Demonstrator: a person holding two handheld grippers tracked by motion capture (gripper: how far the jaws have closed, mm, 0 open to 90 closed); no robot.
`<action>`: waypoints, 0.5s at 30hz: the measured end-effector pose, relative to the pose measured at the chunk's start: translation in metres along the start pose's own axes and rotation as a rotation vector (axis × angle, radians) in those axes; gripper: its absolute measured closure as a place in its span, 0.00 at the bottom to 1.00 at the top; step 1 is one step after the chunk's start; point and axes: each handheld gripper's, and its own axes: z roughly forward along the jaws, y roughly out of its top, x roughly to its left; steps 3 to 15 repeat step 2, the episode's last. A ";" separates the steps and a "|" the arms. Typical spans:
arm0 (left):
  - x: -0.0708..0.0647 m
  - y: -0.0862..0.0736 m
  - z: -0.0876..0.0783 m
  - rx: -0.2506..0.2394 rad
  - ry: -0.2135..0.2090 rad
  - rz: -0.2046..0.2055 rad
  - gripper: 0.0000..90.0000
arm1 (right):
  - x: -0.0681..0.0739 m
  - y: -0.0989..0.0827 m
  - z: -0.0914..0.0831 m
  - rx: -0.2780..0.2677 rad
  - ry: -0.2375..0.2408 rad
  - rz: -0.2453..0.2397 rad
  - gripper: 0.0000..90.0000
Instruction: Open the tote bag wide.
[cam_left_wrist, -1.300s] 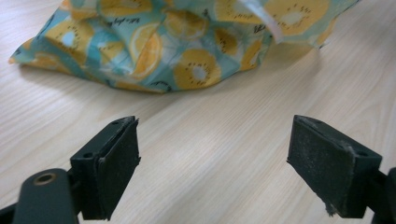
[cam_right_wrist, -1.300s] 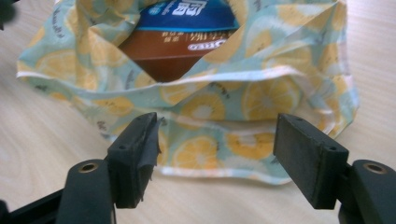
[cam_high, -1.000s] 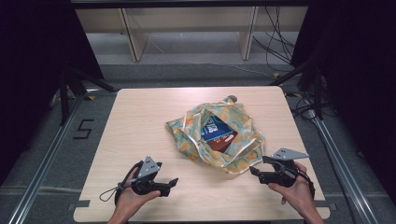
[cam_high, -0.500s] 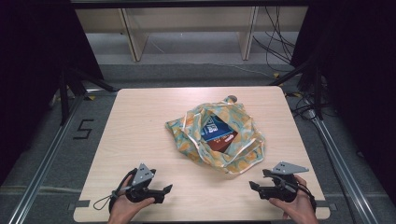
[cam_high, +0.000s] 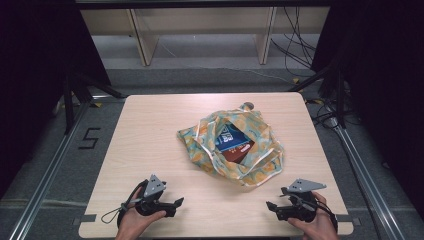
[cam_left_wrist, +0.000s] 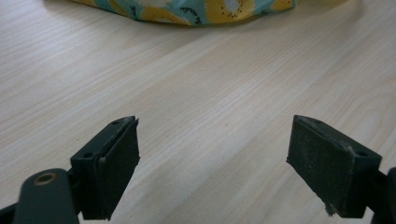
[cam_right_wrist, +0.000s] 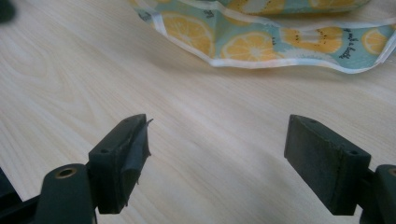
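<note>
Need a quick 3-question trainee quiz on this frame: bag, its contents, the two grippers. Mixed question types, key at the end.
1. True or false: the left gripper is shut on the lemon-print bag.
2. What lies inside the bag's open mouth? A) a blue packet and a dark red one B) a green bottle C) a pair of scissors
3. What lies between the right gripper's fingers?

Key
1. False: its fingers stand wide apart over bare table, short of the bag.
2. A: blue packet, dark red packet.
3. Nothing but bare tabletop; the bag lies beyond them.
</note>
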 end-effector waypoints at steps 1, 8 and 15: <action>0.000 0.000 0.000 0.001 0.001 -0.002 0.18 | 0.000 0.000 0.000 0.004 0.001 0.001 0.25; 0.000 0.000 0.000 0.006 -0.002 -0.003 0.18 | 0.000 0.000 0.000 0.004 0.002 0.001 0.25; 0.000 0.000 0.000 0.006 -0.002 -0.003 0.18 | 0.000 0.000 0.000 0.004 0.002 0.001 0.25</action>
